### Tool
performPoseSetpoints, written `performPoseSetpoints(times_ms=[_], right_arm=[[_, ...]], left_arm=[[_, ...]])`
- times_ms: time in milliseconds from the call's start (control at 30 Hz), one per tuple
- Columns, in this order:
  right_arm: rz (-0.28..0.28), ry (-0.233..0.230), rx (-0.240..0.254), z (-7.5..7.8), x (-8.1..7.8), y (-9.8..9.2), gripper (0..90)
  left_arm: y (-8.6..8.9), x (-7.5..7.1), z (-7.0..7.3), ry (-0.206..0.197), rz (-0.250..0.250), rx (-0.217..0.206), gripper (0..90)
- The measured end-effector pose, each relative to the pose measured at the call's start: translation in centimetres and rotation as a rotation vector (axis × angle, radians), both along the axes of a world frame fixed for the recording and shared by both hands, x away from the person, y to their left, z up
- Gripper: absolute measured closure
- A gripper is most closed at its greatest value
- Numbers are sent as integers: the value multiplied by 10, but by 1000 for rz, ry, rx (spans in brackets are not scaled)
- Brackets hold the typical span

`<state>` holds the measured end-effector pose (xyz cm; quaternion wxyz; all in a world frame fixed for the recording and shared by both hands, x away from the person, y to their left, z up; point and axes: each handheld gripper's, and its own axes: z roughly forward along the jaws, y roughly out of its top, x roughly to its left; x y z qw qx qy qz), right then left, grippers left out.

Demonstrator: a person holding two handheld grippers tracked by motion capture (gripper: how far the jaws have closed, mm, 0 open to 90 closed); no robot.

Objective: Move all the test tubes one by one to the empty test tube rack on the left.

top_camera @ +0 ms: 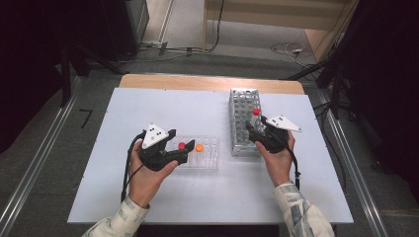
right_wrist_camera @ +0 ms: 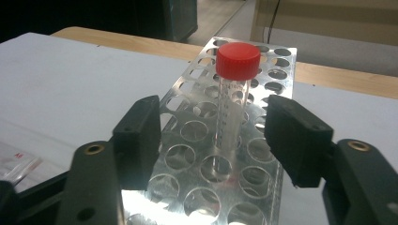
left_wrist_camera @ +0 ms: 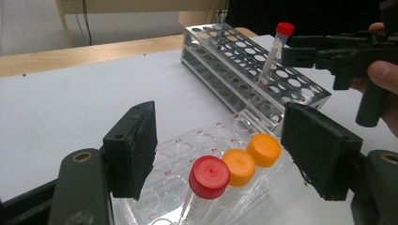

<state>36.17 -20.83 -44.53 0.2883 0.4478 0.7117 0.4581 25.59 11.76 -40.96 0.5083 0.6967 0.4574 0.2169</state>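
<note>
A red-capped tube (right_wrist_camera: 231,101) stands upright in a hole of the metal rack (right_wrist_camera: 187,101), red cap (top_camera: 256,112) on top. My right gripper (right_wrist_camera: 213,136) is open, one jaw on each side of the tube with a gap both ways. It hovers over the metal rack's (top_camera: 243,101) near end, where my right gripper (top_camera: 254,129) points away from me. My left gripper (left_wrist_camera: 220,145) is open above the clear plastic rack (left_wrist_camera: 187,145). That rack holds a red-capped tube (left_wrist_camera: 209,176) and two orange-capped tubes (left_wrist_camera: 239,166), none touched by the pads.
The white tabletop (top_camera: 163,106) spreads around both racks, with a wooden strip (top_camera: 207,82) along its far edge. The clear rack (top_camera: 210,153) lies just left of the metal rack. The right gripper (left_wrist_camera: 305,51) and its hand appear at the left gripper view's upper right.
</note>
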Motion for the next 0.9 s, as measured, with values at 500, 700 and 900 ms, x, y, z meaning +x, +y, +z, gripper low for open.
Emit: performPoseSetpoints(times_ms=[500,700,900], right_arm=[[-4,45,-26,-9,20,1,662],[-7,51,-12,-10,21,-3,707],[-11,33,3,-5,19,-5,712]], left_arm=[[1,0,0,-1,-2,-10,302],[1,0,-1,-2,-1,-10,301],[0,-1,0,-10,4,-8,269]])
